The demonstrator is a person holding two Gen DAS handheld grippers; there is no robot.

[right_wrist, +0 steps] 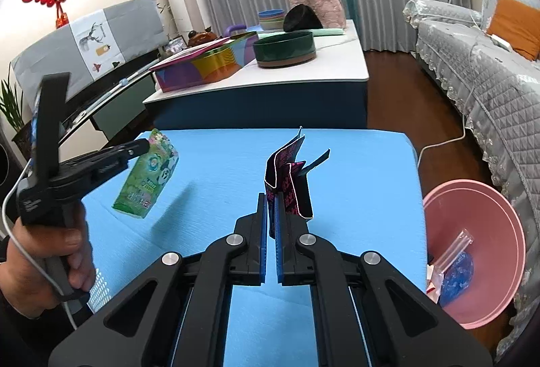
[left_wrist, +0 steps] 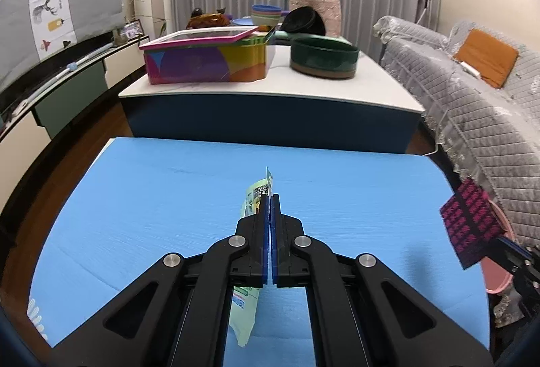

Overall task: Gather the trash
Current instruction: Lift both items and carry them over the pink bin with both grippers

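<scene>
The left gripper (left_wrist: pixel 269 198) has its fingers pressed together on a green packet (right_wrist: pixel 146 179), which hangs clear above the blue table (left_wrist: pixel 152 215). In the right wrist view the packet shows a cartoon panda face and printed lettering too blurred to read; a hand (right_wrist: pixel 44 269) holds that gripper's handle. The right gripper (right_wrist: pixel 270 198) pinches a black and pink wrapper (right_wrist: pixel 290 179), crumpled and standing up between its fingers above the table; its pink print cannot be read either. To the right of the table, lower down beside the grey sofa (right_wrist: pixel 472 70), sits a pink basin (right_wrist: pixel 486 218) holding a clear bag (right_wrist: pixel 452 265) with something blue inside. Behind stands a white table (left_wrist: pixel 371 73) with a colourful tin (left_wrist: pixel 206 63) and a dark green bowl (left_wrist: pixel 324 56).
</scene>
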